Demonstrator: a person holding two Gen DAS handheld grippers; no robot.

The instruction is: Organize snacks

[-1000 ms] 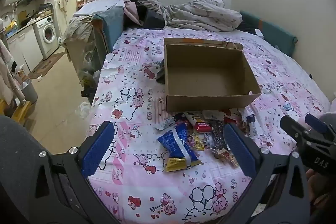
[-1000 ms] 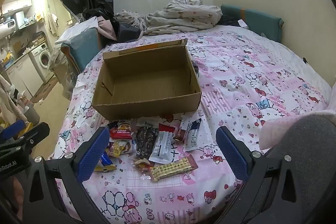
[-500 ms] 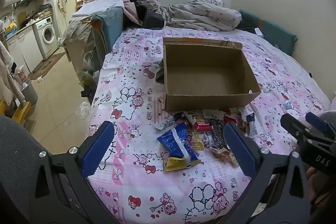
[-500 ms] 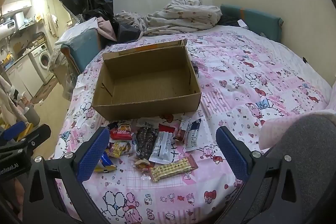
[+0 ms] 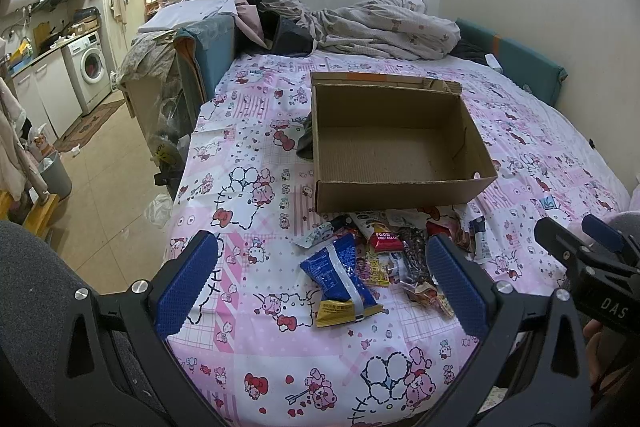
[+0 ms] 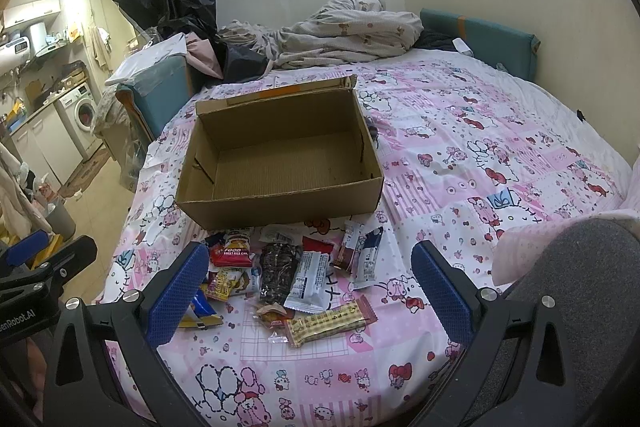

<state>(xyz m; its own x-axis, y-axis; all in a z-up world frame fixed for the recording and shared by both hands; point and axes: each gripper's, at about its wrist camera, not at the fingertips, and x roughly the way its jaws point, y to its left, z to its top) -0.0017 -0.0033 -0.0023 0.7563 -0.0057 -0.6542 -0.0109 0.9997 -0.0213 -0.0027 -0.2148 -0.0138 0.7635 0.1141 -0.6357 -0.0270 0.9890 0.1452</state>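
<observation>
An empty brown cardboard box [image 5: 392,143] [image 6: 280,151] sits open on the pink cartoon-print bedspread. In front of it lies a heap of several snack packets: a blue and yellow bag [image 5: 338,279], a red rice-cake pack [image 5: 384,239] [image 6: 234,251], a dark nut bag [image 6: 278,267], a white bar [image 6: 308,281] and a yellow wafer bar [image 6: 332,321]. My left gripper [image 5: 320,283] hangs open above the near side of the heap, framing the blue bag. Over the same heap, my right gripper [image 6: 308,287] is open too. Neither holds anything.
Crumpled bedding [image 5: 384,23] and dark clothes lie at the bed's far end, with a teal headboard cushion [image 5: 516,67] by the wall. The bed's left edge drops to a tan floor with a washing machine [image 5: 90,75] and a bin [image 5: 56,175]. A dark item [image 5: 306,143] lies left of the box.
Both views have shifted only slightly; the box, snacks and open grippers stand as before.
</observation>
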